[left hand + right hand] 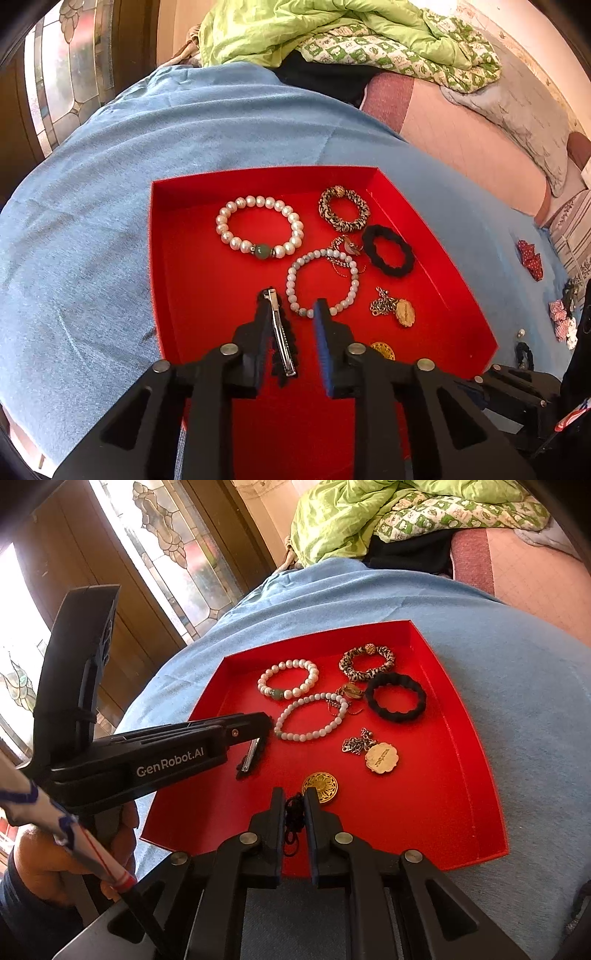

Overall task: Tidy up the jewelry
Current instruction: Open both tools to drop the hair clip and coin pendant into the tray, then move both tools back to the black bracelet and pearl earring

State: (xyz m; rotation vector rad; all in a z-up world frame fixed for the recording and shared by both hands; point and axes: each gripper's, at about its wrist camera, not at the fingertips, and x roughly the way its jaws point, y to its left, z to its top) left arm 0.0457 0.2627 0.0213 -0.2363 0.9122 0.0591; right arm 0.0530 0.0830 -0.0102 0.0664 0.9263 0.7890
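- Hair clip (282, 332), metal bar on black ruffled trim: lies in the red tray (173, 280), near its front-left corner; long axis runs from the front edge toward the back, its tip leaning a little left.
- Left gripper (291, 310): jaws parted. The clip rests against the left finger; the right pad stands clear of it, so released, not clamped.
- Advice, as a judgement: lift the left gripper straight up so the trim does not snag and drag the clip askew.
- Right gripper (294, 797): clenched on a black cord (293, 819), a thin tangled loop, over the tray's front edge.
- Advice: set the cord on bare red floor, short of the gold filigree disc (320, 787) just beyond the fingertips.
- Farther back: pearl bracelet (260, 229), pale bead bracelet (325, 282), patterned scrunchie (344, 208), black scrunchie (388, 251).
- Carrier: blue cloth (92, 221) under the tray.
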